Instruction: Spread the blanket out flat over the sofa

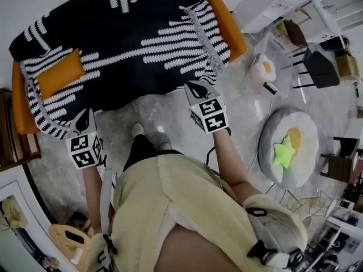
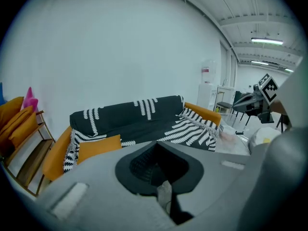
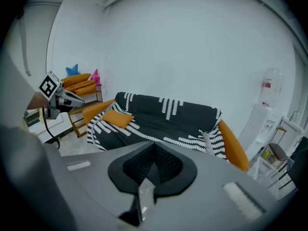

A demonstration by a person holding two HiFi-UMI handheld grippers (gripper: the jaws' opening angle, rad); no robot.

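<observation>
The black blanket with white fern stripes (image 1: pixel 130 38) lies spread over the orange sofa (image 1: pixel 228 24), covering seat and backrest, its fringed ends hanging over both arms. An orange cushion (image 1: pixel 59 72) rests on it at the left end. My left gripper (image 1: pixel 83 118) hovers over the floor in front of the sofa's left front corner, shut and empty. My right gripper (image 1: pixel 195 88) hangs just off the right front corner, also shut with nothing in it. Both gripper views show the blanket (image 2: pixel 139 121) (image 3: pixel 163 119) beyond the closed left gripper (image 2: pixel 155 163) and right gripper (image 3: pixel 153 165).
A round grey pouf with a green star (image 1: pixel 289 149) sits on the marble floor at right. Dark chairs (image 1: pixel 317 67) stand further right. A wooden rack with orange cushions (image 2: pixel 24 138) is left of the sofa. The person's feet (image 1: pixel 138 130) stand before the sofa.
</observation>
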